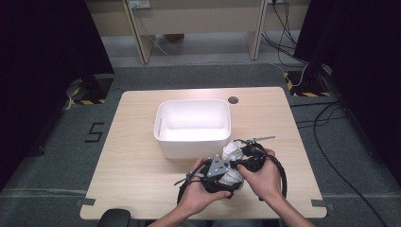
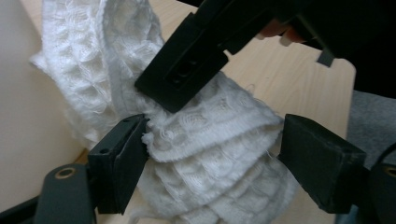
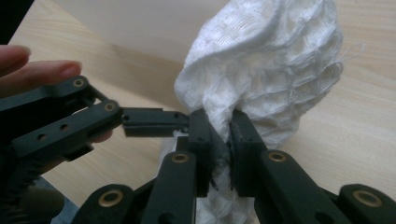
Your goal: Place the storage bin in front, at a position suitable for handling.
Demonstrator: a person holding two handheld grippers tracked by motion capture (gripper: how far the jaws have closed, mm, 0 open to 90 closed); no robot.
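A crumpled white waffle-weave cloth [image 1: 232, 152] lies bunched on the wooden table [image 1: 137, 184], just in front of a white plastic bin [image 1: 163, 142]. My right gripper [image 3: 229, 140] is shut on a fold at the bottom of the cloth [image 3: 275, 70]. In the high view the right gripper [image 1: 240, 164] sits at the cloth's right side. My left gripper [image 2: 210, 149] stands open, its two jaws on either side of the cloth [image 2: 205, 140] without pressing on it. From above, the left gripper [image 1: 229, 177] comes in from the left, close against the right one.
The bin [image 1: 191, 101] stands in the middle of the table and looks empty; its wall [image 3: 140, 28] rises right behind the cloth. A round cable hole [image 1: 233, 100] sits at the table's far edge. Bare wood [image 1: 132, 142] lies to the left of the bin.
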